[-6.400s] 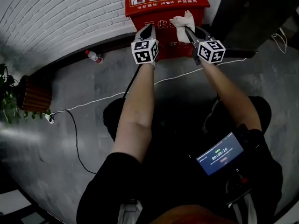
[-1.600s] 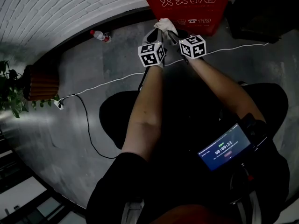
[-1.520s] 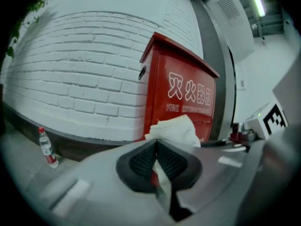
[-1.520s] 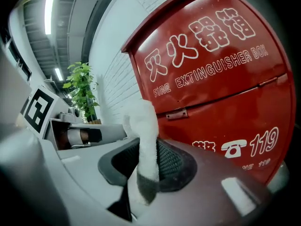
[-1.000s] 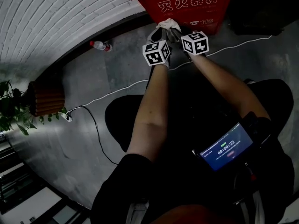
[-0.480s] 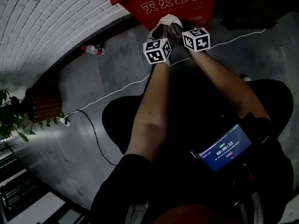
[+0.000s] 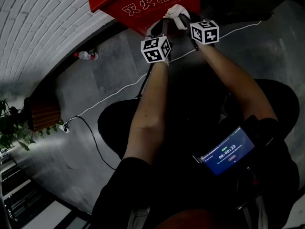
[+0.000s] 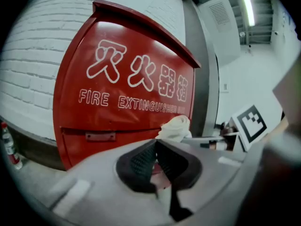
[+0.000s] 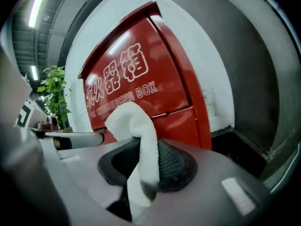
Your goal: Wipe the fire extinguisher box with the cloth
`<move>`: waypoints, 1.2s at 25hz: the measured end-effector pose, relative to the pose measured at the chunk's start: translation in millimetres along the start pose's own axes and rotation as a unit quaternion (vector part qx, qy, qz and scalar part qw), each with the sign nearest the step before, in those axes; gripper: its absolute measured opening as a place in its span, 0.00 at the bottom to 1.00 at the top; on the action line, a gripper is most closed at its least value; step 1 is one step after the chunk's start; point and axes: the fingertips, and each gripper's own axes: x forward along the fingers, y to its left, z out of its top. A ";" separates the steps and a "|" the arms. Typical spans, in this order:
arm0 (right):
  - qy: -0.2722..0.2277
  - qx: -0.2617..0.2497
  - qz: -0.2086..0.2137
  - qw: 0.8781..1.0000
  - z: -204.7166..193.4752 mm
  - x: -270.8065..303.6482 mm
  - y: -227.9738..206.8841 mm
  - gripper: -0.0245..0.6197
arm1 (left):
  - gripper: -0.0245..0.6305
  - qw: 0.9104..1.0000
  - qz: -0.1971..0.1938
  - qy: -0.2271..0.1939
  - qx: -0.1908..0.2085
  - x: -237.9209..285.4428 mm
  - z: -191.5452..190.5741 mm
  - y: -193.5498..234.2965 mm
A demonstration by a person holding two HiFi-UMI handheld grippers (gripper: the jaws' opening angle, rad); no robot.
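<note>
Between the closed jaws of the right hand-held gripper a white cloth was pinched. Its long axis ran along the jaws, and its bunched free end stood up past the tips and pointed at the red fire extinguisher box. From the head view the cloth sat at the lower right of the box's front, just right of the last white character. Whether it pressed on the metal could not be made out.

The left hand-held gripper had its jaws together at the tips with nothing between them. It was aimed at the lower front of the box, just left of the cloth and short of the panel. In the head view this gripper lay beside the right one, both forearms reaching toward the box.

Half a second before, the cloth had been under the middle characters; it had since slid toward the box's right end. Some six seconds before, it had been higher, just under the lid.

Left of the box a plastic bottle lay at the foot of the white brick wall. A white cable trailed across the grey floor from the box's side, and a potted plant stood far to its left.
</note>
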 end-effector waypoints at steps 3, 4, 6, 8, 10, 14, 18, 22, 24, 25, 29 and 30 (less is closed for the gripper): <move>-0.004 0.007 -0.014 1.000 2.8 -11.0 -23.6 0.19 | 0.04 1.000 0.004 0.002 -0.008 3.7 -7.1 -10.1; -0.006 0.009 -0.018 1.000 4.1 -14.1 -31.2 0.19 | 0.04 1.000 0.005 0.004 -0.011 4.9 -10.2 -13.7; -0.013 0.017 -0.029 0.999 7.6 -20.3 -47.5 0.19 | 0.04 1.000 0.002 0.008 -0.009 7.2 -15.8 -22.7; -0.018 0.025 -0.042 0.999 9.6 -27.7 -63.3 0.19 | 0.04 1.000 -0.005 0.014 0.002 7.0 -21.0 -33.0; -0.019 0.032 -0.055 0.998 8.4 -35.0 -75.8 0.19 | 0.04 1.000 -0.008 0.019 0.011 2.8 -26.0 -40.0; -0.022 0.050 -0.080 0.995 6.3 -48.3 -92.6 0.18 | 0.04 0.999 -0.006 0.025 0.021 -8.2 -32.3 -46.7; -0.021 0.043 -0.072 0.996 2.1 -57.8 -86.4 0.18 | 0.04 1.000 0.004 0.024 0.020 -17.0 -35.4 -49.6; -0.010 0.004 -0.014 1.000 -12.2 -60.3 -46.1 0.19 | 0.04 1.000 0.014 0.018 0.012 -26.4 -38.1 -48.7; 0.003 -0.030 0.018 0.999 -25.2 -60.7 -16.9 0.19 | 0.04 1.000 0.017 0.019 0.013 -36.5 -44.6 -44.9; 0.011 -0.047 0.034 0.998 -32.8 -60.2 -2.1 0.18 | 0.04 0.999 0.020 0.023 0.015 -42.7 -50.6 -41.7; 0.034 -0.090 0.087 0.992 -56.9 -56.3 43.5 0.18 | 0.04 0.998 0.039 0.043 0.010 -65.4 -79.0 -21.6; 0.035 -0.093 0.096 0.990 -59.1 -54.4 51.7 0.18 | 0.04 0.998 0.046 0.044 0.006 -69.7 -82.7 -15.0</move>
